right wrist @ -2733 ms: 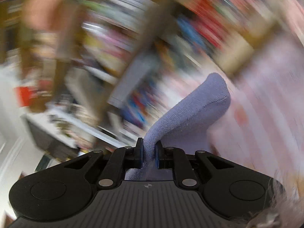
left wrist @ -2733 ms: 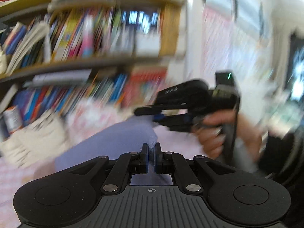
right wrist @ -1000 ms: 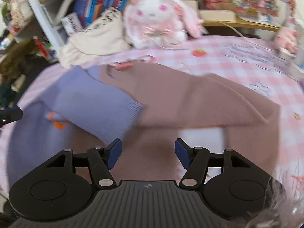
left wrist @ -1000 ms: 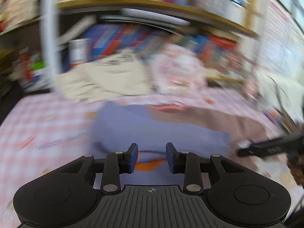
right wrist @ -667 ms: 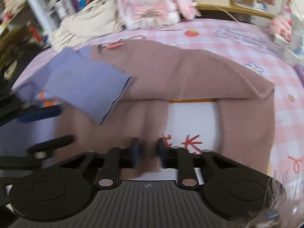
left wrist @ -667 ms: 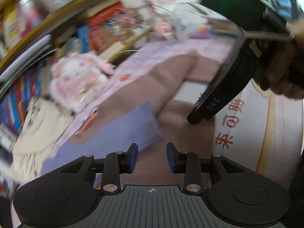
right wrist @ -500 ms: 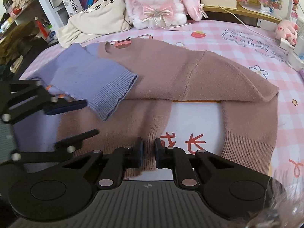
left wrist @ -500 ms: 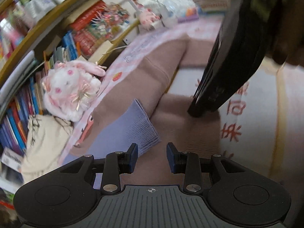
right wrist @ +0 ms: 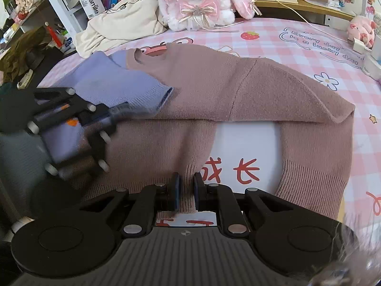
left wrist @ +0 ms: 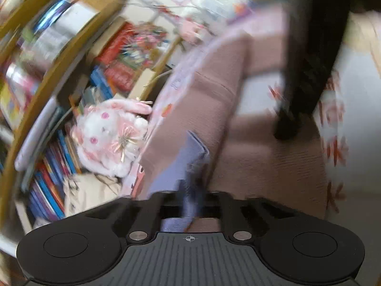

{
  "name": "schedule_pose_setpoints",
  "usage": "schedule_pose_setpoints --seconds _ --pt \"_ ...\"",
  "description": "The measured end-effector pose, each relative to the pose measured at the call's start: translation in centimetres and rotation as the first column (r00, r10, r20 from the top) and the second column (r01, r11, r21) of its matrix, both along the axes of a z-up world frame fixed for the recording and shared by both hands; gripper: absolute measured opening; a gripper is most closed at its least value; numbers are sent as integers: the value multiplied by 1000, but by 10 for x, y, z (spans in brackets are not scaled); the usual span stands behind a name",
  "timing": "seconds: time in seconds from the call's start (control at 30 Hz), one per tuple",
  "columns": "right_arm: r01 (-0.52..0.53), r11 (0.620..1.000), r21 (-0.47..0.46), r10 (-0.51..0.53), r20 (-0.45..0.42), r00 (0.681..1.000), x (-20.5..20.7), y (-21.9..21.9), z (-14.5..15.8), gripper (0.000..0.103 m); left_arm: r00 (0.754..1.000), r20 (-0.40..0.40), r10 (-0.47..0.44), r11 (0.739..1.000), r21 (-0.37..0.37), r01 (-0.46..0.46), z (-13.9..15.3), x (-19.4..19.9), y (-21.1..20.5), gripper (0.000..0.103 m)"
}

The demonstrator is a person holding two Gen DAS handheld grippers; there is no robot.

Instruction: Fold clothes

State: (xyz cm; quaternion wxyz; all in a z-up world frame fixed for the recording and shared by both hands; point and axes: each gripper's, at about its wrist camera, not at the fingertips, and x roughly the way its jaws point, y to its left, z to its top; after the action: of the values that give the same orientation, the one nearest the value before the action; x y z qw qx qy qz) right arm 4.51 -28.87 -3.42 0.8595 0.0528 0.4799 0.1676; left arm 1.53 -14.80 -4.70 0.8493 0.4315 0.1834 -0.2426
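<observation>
- Across the middle of the pink checked surface [right wrist: 297,45] lies the sweater [right wrist: 214,88], mauve knit with a lilac sleeve [right wrist: 114,83] folded in over its left part; its neckline points to the far edge and its ribbed hem to the near edge.
- Right tongs [right wrist: 185,191] sit at the near edge with the jaws nearly together and a ridge of ribbed hem caught between them, so they look to be pinching the hem.
- Left tongs [right wrist: 104,128] hover over the lilac sleeve near its cuff; the left wrist view is blurred, and though lilac cloth shows between the fingers, I cannot tell whether they grip it.
- My judgement: the knit is soft, light and limp, with no stiffness of its own. It will sag and stretch from any single hold, and it likely clings rather than slides on the cloth below.
- Best holds are the ribbed bands, hem and cuff, which are thicker and keep a line; two holds well apart should carry a fold straight.
- Room is tight at the far edge, where a plush rabbit [right wrist: 202,0] and a cream garment [right wrist: 119,28] sit near the neckline.
- More checked cloth shows bare toward the right edge.
</observation>
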Motion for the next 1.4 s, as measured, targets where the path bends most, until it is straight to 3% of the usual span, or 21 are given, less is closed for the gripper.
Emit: schedule_pose_setpoints --seconds 0.03,0.1,0.17,0.23,0.3,0.4,0.6,0.77,0.9,0.97,1.0,1.07,1.17,1.23,1.27,1.4 --pt "4 1000 2 -4 0 1000 0 0 0 12 999 -9 50 994 -98 -51 18 6 12 6" --pt "13 1000 6 -13 -1 1000 0 -1 -1 12 986 -43 161 940 -299 -166 58 18 42 6" --pt "21 1000 5 -21 0 1000 -1 0 -1 12 960 -68 272 860 -429 -275 87 29 86 6" --pt "28 1000 0 -28 2 1000 -2 1 -1 12 920 -104 377 756 -540 -371 114 40 132 6" --pt "31 999 -9 -31 4 999 -2 3 -2 12 872 -111 476 677 -586 -445 128 47 181 6" --pt "37 999 -21 -37 4 999 -3 6 -2 12 782 -95 616 597 -592 -542 139 53 247 6" --pt "51 997 -51 -51 3 999 -4 13 -1 12 559 -102 823 428 -536 -728 132 55 356 5" --pt "79 995 -62 -80 -11 997 -2 16 0 12 473 -160 866 352 -477 -805 106 57 401 5" --pt "103 993 -58 -105 -25 994 0 17 0 12 396 -271 877 276 -390 -878 81 65 416 14" --pt "106 992 -64 -108 -26 994 -2 18 0 12 365 -264 893 257 -368 -894 76 58 412 24" --pt "108 992 -68 -110 -25 994 -2 19 0 12 369 -257 893 259 -376 -890 75 50 407 33" --pt "111 991 -77 -113 -21 993 -3 21 0 12 431 -251 866 300 -428 -853 78 32 389 43" --pt "113 989 -92 -116 -19 993 -2 24 0 12 581 -337 741 399 -476 -784 77 16 359 50" --pt "112 989 -101 -115 -21 993 -2 26 0 12 657 -426 622 445 -498 -744 71 13 341 50" --pt "110 988 -105 -113 -22 993 -1 26 0 12 659 -464 592 434 -506 -746 65 15 337 50" --pt "104 990 -97 -108 -42 993 -2 26 0 12 628 -599 498 349 -524 -777 43 22 328 50"
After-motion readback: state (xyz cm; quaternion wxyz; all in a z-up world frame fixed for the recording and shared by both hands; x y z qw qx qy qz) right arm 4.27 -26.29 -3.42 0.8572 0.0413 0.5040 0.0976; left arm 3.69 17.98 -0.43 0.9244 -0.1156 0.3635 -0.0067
